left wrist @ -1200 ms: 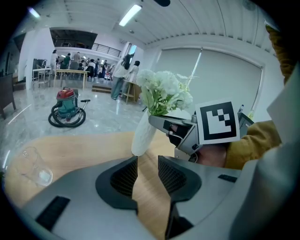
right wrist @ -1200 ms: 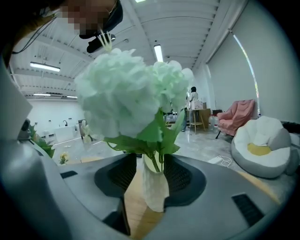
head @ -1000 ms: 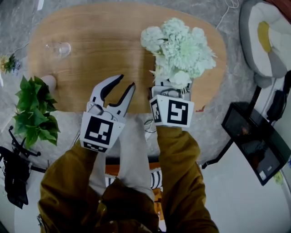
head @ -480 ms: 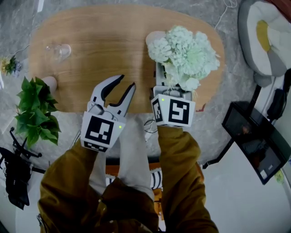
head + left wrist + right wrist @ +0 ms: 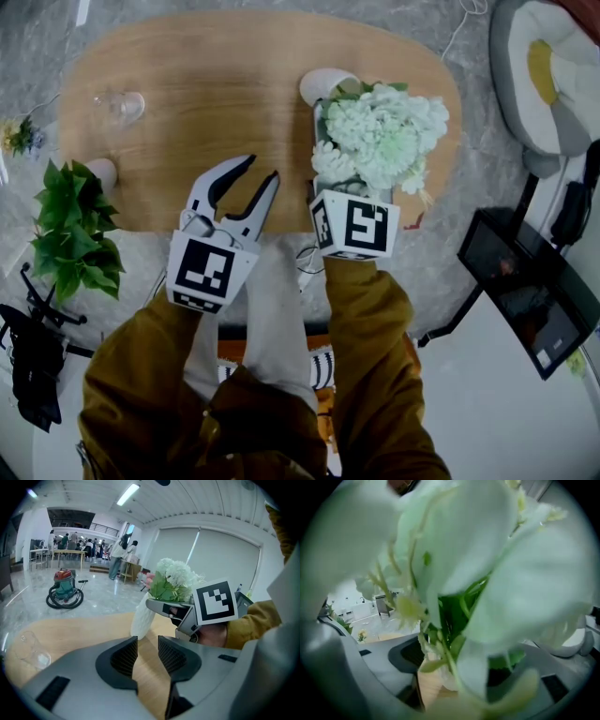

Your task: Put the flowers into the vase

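A bunch of pale green-white flowers [image 5: 384, 131] leans back over my right gripper [image 5: 349, 141], whose jaws are opening with the stems [image 5: 445, 653] loose between the pads. The white ribbed vase [image 5: 323, 84] stands on the wooden table [image 5: 187, 56] just beyond the blooms. In the left gripper view the flowers [image 5: 176, 581] rise above the right gripper [image 5: 161, 605] beside the vase [image 5: 140, 618]. Whether the stems reach into the vase is hidden. My left gripper [image 5: 258, 173] hovers open and empty over the table's near edge, its jaws [image 5: 147, 651] apart.
A clear glass [image 5: 120, 101] stands at the table's far left. A leafy green plant [image 5: 70, 230] sits off the table's left edge. At the right are a screen on a stand [image 5: 530, 291] and a cushioned seat [image 5: 548, 66]. A vacuum cleaner [image 5: 63, 590] stands on the floor.
The flower heads have swung from over the vase back toward the right gripper, uncovering the vase's mouth. The left gripper has not moved.
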Demonstrator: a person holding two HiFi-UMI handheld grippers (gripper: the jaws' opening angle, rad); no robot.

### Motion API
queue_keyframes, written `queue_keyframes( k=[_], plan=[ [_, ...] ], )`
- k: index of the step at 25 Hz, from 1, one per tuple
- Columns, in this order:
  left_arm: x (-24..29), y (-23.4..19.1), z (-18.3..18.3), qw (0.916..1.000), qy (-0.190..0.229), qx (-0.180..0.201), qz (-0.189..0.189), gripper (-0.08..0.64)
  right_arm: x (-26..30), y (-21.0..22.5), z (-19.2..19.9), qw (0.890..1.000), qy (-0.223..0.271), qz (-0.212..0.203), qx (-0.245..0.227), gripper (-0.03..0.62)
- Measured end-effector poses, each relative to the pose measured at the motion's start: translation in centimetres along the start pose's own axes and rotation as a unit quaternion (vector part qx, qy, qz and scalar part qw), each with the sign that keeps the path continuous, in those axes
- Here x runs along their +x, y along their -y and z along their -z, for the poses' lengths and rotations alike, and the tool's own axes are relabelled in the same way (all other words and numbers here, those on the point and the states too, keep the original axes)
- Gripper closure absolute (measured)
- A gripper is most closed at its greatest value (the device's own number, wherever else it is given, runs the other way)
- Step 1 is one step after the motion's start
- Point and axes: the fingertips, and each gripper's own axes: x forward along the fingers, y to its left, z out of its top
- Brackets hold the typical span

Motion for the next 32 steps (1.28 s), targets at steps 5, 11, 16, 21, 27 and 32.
queue_keyframes(
  k=[5,11,16,21,27,32],
  plan=[
    [0.0,-0.1,0.0,1.0,-0.001,0.0,0.0,0.442,0.0,0.3,1.2,1.0,-0.013,0.003,0.009,0.285],
    [-0.1,-0.1,-0.2,1.0,0.0,0.0,-0.001,0.442,-0.1,0.6,1.9,1.0,-0.019,0.01,0.017,0.271],
    [-0.1,-0.1,-0.1,1.0,-0.001,-0.001,0.0,0.442,0.0,1.1,2.5,0.999,-0.025,0.013,0.033,0.267],
    [-0.1,-0.2,0.1,1.0,-0.003,-0.003,0.001,0.442,-0.1,1.0,3.2,0.998,-0.034,0.014,0.045,0.265],
    [0.0,-0.2,0.2,1.0,-0.004,-0.005,0.002,0.442,-0.5,0.7,4.1,0.997,-0.047,0.013,0.058,0.255],
    [0.0,0.0,0.2,1.0,-0.005,-0.005,0.003,0.442,-1.4,0.9,5.1,0.994,-0.059,0.021,0.094,0.249]
  ],
)
